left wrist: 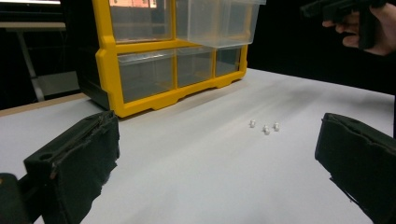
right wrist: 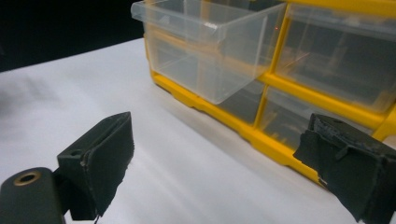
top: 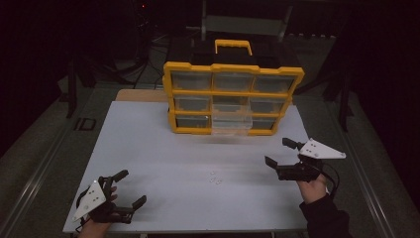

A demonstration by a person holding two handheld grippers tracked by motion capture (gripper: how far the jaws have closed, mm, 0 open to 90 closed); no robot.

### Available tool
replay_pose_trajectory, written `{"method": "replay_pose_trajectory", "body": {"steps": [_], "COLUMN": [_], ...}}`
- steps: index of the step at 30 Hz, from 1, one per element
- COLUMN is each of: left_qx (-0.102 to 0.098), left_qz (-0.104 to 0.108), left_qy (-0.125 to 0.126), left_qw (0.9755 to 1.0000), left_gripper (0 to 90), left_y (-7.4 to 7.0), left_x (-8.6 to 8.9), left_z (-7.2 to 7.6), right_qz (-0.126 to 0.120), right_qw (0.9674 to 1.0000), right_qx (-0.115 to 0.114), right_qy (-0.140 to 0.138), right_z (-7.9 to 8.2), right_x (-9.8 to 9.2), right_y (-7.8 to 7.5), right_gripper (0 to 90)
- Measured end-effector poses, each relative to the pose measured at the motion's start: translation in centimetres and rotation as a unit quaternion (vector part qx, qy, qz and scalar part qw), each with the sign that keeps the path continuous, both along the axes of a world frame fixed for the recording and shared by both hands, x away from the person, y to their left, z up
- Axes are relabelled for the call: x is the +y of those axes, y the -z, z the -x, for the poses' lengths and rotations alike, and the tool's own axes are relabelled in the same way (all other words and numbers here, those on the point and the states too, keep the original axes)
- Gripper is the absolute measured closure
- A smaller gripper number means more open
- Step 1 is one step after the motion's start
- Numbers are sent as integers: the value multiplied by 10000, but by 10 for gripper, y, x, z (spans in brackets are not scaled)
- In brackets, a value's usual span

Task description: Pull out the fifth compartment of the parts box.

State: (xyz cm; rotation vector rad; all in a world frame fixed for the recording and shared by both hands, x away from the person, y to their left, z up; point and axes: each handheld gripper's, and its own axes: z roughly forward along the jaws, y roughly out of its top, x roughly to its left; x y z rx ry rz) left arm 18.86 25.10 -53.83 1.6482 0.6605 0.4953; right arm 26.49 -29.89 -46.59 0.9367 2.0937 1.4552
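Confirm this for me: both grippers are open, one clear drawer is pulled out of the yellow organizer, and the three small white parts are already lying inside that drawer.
Not quite. The three small white parts lie on the bare white table, in front of the yellow organizer, not inside the pulled-out drawer; the left gripper view shows it. The rest stands: the left gripper and right gripper are both open.
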Motion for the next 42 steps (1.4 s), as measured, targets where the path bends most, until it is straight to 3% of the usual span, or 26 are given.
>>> {"method": "replay_pose_trajectory", "body": {"steps": [8, 9, 14, 16, 20, 25, 29, 36, 42], "left_qx": [0, 4, 7, 7, 13, 25, 30, 80, 118], "left_qz": [2, 0, -8, -1, -7, -5, -19, -33, -43], "left_qy": [-1, 2, 6, 8, 13, 24, 36, 35, -1], "left_qw": [10000, 10000, 10000, 10000, 10000, 10000, 10000, 10000, 9999], "left_gripper": [0, 0, 0, 0, 0, 0, 0, 0, 0], "left_y": [0, 0, 0, 0, 0, 1, 1, 2, 2], "left_x": [0, 0, -1, 0, 0, 0, -1, -1, -1], "left_z": [0, 0, 0, 0, 0, 0, -1, -1, -2], "right_qz": [-90, -107, -214, -147, -147, -259, -206, -30, -215], "right_qw": [9999, 9999, 9997, 9997, 9996, 9988, 9986, 9985, 9978], "right_qx": [139, 108, -43, -112, -117, -28, 107, 12, 72], "right_qy": [-21, -5, -101, -140, -206, -409, -483, -549, -615], "right_z": [14, 17, 25, 27, 28, 25, 22, 22, 22], "right_x": [-2, -2, -5, -4, -8, -15, -14, -10, -13], "right_y": [27, 31, 44, 47, 59, 73, 83, 85, 85], "right_gripper": [107, 141, 136, 136, 131, 127, 127, 129, 129]}}
